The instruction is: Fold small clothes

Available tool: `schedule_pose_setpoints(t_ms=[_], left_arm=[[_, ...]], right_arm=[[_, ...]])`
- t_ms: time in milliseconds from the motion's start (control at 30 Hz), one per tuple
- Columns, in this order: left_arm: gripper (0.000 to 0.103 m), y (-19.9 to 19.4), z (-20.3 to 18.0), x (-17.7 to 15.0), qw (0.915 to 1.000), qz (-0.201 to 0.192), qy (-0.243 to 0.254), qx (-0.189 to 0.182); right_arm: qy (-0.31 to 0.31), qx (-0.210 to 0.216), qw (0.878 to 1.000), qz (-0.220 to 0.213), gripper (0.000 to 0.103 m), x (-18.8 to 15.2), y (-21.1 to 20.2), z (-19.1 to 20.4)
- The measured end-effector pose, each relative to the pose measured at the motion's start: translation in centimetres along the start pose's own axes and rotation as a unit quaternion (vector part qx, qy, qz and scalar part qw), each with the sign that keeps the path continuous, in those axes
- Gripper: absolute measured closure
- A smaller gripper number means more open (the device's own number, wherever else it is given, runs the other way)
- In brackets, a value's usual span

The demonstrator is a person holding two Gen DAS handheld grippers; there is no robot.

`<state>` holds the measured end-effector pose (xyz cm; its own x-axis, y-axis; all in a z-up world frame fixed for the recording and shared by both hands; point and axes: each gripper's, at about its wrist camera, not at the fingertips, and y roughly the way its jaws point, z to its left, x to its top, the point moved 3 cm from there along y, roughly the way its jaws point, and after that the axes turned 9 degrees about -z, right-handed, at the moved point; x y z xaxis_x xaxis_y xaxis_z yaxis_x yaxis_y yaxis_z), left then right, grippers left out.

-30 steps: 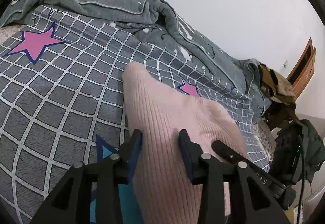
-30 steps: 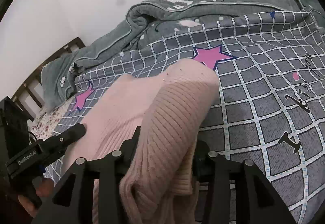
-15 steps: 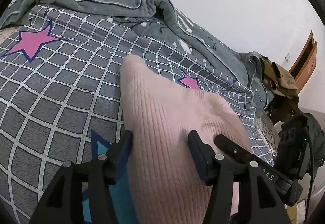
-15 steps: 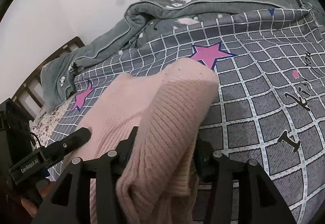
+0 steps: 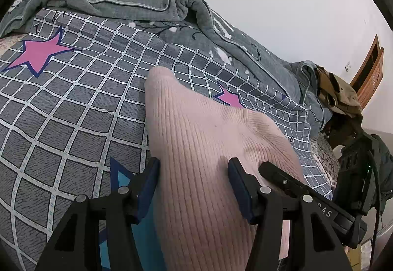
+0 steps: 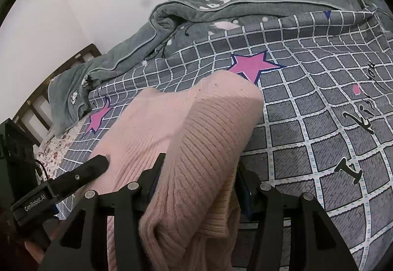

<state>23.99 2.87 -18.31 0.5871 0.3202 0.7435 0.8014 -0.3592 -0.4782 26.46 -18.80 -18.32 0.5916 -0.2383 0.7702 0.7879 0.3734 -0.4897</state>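
A pink ribbed sweater [image 5: 208, 128] lies folded on the grey checked bed cover [image 5: 73, 111], its far corner pointing up the bed. My left gripper [image 5: 194, 175] stands open over the sweater's near left part, one finger at its edge and the other resting on the knit. In the right wrist view the sweater [image 6: 196, 123] shows a thick folded layer. The jaws of my right gripper [image 6: 199, 167] are opening, and that fold fills the gap between them and hides the right pad. Each gripper's finger shows in the other's view.
A rumpled grey quilt [image 5: 147, 5] runs along the far side of the bed against the white wall. A heap of brown and grey clothes [image 5: 339, 91] lies at the bed's right end, near a wooden door [image 5: 371, 67]. A wooden bed frame [image 6: 61, 74] stands at the left.
The left jaws have spread wider over the sweater. The right jaws have widened a little around the fold. Both hands and the sweater have stayed in place.
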Motion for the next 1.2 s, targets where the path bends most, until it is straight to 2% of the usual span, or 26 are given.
schedule_pose_setpoints(t_ms=[1200], left_arm=[[0.048,0.0,-0.09,-0.09,1.0,-0.001,0.001,0.002]], right_arm=[[-0.008,-0.006,1.0,-0.004,0.046,-0.04,0.04,-0.24]])
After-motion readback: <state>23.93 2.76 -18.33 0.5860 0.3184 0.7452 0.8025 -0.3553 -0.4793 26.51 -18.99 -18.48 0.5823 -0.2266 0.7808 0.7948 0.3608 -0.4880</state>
